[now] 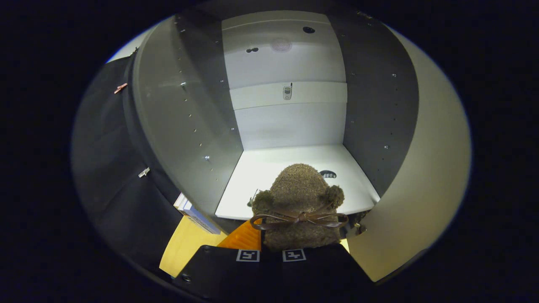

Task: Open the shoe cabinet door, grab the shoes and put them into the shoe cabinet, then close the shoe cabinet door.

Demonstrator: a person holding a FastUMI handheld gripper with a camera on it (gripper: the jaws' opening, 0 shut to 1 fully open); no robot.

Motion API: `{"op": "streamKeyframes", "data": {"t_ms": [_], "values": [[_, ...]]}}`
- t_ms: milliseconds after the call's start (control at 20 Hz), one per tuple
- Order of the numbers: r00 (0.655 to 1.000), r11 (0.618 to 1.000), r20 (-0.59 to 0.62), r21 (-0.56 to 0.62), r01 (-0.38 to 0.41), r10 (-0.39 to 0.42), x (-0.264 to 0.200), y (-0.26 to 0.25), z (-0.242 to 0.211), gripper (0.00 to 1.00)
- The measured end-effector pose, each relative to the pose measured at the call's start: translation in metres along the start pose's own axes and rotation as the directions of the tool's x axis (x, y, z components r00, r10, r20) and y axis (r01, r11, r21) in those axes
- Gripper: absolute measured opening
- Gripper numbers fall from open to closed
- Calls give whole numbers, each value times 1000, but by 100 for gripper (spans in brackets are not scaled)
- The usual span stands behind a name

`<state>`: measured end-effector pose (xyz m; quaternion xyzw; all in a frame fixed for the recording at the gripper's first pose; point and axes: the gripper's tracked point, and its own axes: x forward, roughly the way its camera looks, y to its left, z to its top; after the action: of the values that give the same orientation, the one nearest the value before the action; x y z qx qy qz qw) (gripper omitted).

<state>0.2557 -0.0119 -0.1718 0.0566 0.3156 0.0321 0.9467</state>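
At the mouth of the open shoe cabinet (290, 126), a fuzzy brown shoe (300, 198) is held closed upon by the gripper (271, 255), toe pointed inward over the white shelf (261, 172), apparently so that it can be set down inside.

1. Shoe (300, 198): brown fuzzy slipper-type, thin brown bow across it, toe pointing into the shoe cabinet, over the front edge of its white shelf.
2. Shoe cabinet (290, 168): door (421, 185) swung open at shoe's right; grey side walls, white back.
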Motion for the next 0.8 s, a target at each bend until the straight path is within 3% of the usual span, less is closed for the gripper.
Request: {"op": "streamKeyframes", "data": {"t_ms": [400,800], "values": [[1000,1000,16,13,6,-6,64,-5,60,5],[998,999,-47,23,33,-32,160,-15,63,5]]}}
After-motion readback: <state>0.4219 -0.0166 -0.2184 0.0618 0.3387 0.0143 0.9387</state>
